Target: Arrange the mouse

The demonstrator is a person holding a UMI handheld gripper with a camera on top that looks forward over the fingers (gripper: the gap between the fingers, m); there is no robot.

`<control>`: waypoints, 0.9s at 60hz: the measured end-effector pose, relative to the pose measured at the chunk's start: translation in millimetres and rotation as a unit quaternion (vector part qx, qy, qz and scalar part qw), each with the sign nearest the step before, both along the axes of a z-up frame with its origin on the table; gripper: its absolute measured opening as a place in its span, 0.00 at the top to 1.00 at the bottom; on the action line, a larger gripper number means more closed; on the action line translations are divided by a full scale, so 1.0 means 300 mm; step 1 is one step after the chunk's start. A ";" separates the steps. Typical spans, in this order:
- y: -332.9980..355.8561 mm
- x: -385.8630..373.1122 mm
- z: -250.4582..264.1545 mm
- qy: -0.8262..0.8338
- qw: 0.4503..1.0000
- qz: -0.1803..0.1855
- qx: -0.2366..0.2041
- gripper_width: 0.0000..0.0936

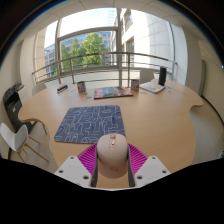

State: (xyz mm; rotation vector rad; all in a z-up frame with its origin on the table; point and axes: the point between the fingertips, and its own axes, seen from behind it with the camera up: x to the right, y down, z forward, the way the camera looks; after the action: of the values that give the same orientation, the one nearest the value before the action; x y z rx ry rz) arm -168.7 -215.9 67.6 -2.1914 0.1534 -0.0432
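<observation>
Tool first: my two pink-padded fingers are clamped on the rounded pale beige mouse, its long axis running straight ahead between them. Left of the tool stands a white chair. Just beyond the fingertips, dead ahead on the wooden table, lies the dark patterned rectangular mouse mat, so I judge my next move goes forward and down.
</observation>
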 end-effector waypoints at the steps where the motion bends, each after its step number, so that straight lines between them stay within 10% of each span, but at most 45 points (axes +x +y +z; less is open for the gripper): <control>1: 0.017 0.004 0.034 0.001 1.000 -0.001 0.007 0.55; 21: 0.582 -0.067 0.508 -0.021 0.990 0.012 0.138 0.55; 39: 0.800 -0.219 -0.087 0.000 0.999 0.036 -0.003 0.54; 54: 0.737 -0.246 -0.251 -0.005 0.997 0.046 -0.057 0.41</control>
State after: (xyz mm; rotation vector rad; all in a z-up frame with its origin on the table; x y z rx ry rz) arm -242.4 5.1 -7.6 -2.3096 0.0462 -0.0121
